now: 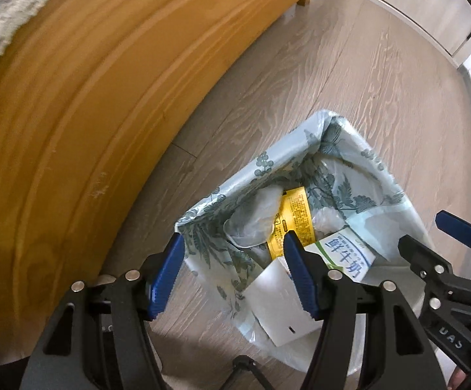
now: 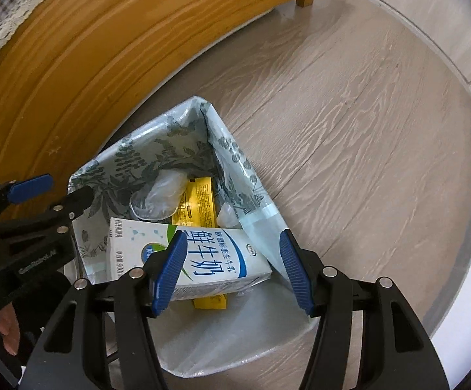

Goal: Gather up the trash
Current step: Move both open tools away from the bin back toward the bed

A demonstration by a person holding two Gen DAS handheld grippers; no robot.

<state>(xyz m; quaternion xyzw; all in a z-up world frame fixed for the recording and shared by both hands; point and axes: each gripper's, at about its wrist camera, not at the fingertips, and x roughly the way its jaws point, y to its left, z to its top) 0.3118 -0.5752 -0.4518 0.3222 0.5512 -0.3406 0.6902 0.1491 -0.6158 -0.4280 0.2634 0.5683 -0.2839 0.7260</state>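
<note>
A bin lined with a pale blue leaf-print bag (image 1: 268, 162) (image 2: 157, 149) stands on the floor. In it lie a white milk carton (image 1: 346, 253) (image 2: 203, 260) with blue characters, a yellow packet (image 1: 295, 214) (image 2: 199, 201) and crumpled clear plastic (image 1: 258, 217) (image 2: 160, 198). A flat white piece (image 1: 277, 308) rests at the bag's near edge. My left gripper (image 1: 234, 237) (image 2: 68, 185) hangs open over the bin's left side with nothing between its pads. My right gripper (image 2: 233, 234) (image 1: 422, 227) is open above the carton, its pads apart from it.
An orange-brown wooden furniture panel (image 1: 89, 113) (image 2: 89, 48) rises close along the bin's left side. Grey wood-grain floor (image 1: 349, 81) (image 2: 365, 113) spreads to the right and beyond. White cabinet fronts (image 2: 430, 16) stand at the far right. A person's fingers (image 2: 6, 328) show behind the left gripper.
</note>
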